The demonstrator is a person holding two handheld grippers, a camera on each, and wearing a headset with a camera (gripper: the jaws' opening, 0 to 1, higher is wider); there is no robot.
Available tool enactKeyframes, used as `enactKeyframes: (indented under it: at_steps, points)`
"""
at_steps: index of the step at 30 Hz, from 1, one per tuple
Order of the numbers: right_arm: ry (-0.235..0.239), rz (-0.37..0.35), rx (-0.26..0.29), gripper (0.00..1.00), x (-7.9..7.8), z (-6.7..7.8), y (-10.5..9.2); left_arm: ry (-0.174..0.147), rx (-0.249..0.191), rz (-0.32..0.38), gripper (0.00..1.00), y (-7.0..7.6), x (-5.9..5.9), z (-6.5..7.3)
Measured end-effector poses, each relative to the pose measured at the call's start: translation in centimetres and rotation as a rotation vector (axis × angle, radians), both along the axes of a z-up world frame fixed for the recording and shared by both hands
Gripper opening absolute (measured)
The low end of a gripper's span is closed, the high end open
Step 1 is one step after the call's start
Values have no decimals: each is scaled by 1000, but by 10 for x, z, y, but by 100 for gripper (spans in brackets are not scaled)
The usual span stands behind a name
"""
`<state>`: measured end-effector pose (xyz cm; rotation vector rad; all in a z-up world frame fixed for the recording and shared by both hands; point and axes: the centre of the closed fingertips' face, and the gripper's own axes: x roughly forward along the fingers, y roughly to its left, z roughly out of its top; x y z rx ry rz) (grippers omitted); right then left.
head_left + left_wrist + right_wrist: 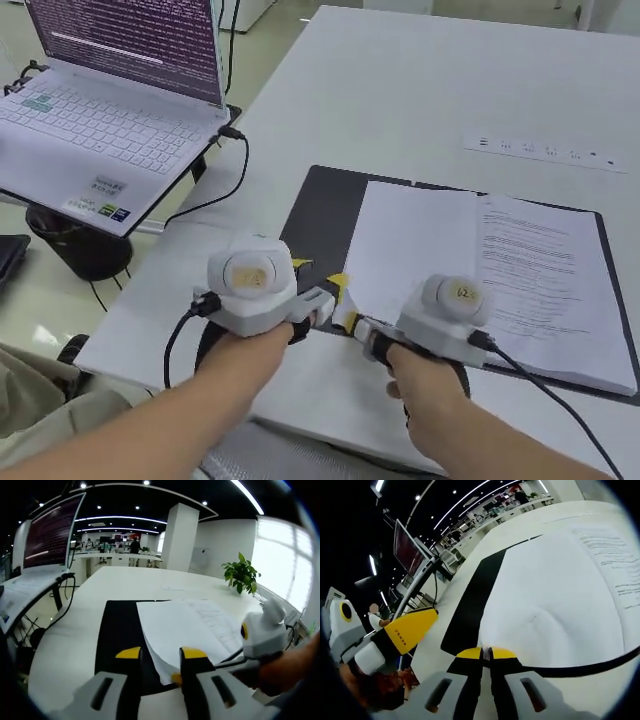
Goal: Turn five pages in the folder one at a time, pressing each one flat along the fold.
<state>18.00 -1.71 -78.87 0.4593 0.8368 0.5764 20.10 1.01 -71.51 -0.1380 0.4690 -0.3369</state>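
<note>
At the folder's [318,215] six o'clock edge, right gripper [486,653] fingers pinch the page [412,250] corner; left gripper [161,653] fingers stand apart just beside, at nine o'clock.

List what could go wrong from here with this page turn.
The right gripper is shut on the page at its lower edge only, and the sheet bulges; a hard pull might crease or tear it. The left gripper, jaws open, sits right beside it, so the two could bump. The right gripper's cable lies across the paper and may drag it.
</note>
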Motion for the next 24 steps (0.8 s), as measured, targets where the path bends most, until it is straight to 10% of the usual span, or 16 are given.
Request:
enactKeyframes:
  at_steps: [10,19,24]
  points:
    - [-102,81,-26,7,-19,22,-20,55,-5,-39,26,-27,10,-25]
    - [-123,-112,-21,1,18,33,-87,156,90,-64,28,-41,5,-65]
    - [-128,-183,-13,0,41,35,-111,138,184,-57,25,-40,-2,-73]
